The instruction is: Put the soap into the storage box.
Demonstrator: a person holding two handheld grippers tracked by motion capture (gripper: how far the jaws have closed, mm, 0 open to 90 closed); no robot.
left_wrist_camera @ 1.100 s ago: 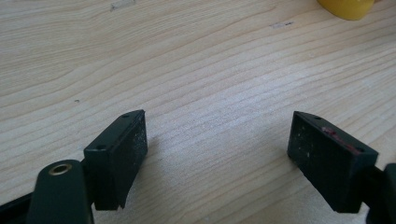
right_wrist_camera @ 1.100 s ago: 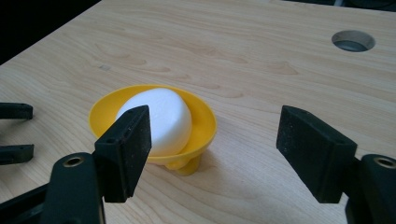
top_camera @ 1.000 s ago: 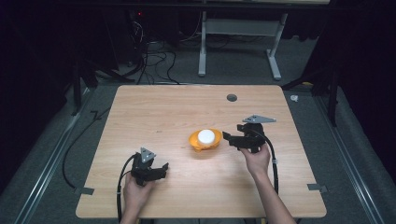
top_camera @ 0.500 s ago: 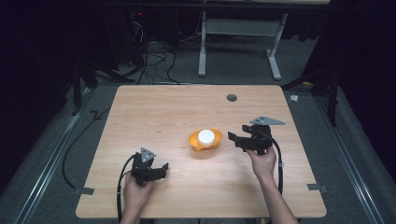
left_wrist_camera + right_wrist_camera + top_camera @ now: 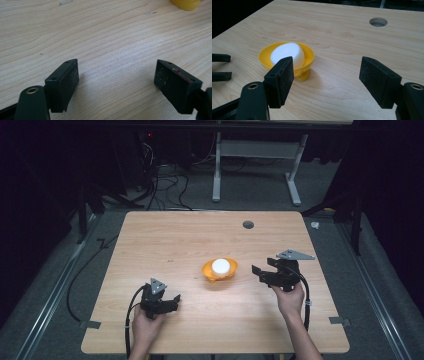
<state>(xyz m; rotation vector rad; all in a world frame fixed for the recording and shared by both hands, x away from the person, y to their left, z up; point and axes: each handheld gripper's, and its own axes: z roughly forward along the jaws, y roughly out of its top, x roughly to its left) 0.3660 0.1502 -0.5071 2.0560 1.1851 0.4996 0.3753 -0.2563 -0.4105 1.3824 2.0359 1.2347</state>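
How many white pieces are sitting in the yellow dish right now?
1. A single rounded white block lies in the yellow dish, near the middle of the table. Anything beneath it would be hidden.

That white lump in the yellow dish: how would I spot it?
Find the wooden table. Near its middle sits a yellow dish, between the two grippers. The white lump lies inside it, a smooth rounded block, the only white thing on the tabletop.

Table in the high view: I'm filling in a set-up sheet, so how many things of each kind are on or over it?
Yellow dish: 1
White round block, lying in the dish: 1
Hand-held grippers: 2, the left gripper and the right gripper, both with jaws apart and nothing between them
Total: 4
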